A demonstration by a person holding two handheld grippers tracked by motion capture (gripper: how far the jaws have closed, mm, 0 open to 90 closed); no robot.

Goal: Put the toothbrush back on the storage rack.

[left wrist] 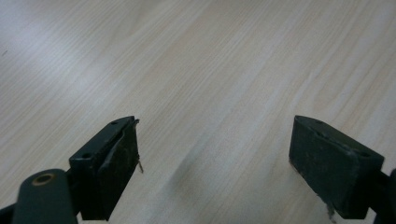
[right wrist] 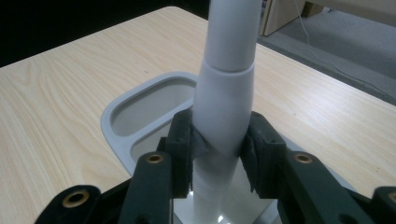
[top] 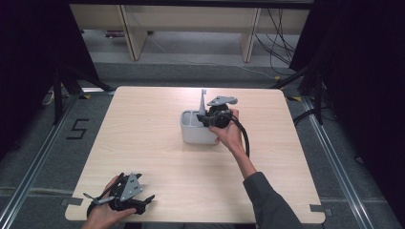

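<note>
Right gripper clamps the white brush handle upright over the holder for a straight drop; left gripper idles, jaws apart, on the table.

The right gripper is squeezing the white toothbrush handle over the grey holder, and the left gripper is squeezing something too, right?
Not quite. The left gripper is open with nothing between its jaws, just bare table, as the left gripper view shows. The right gripper does squeeze the white toothbrush handle over the grey holder.
</note>
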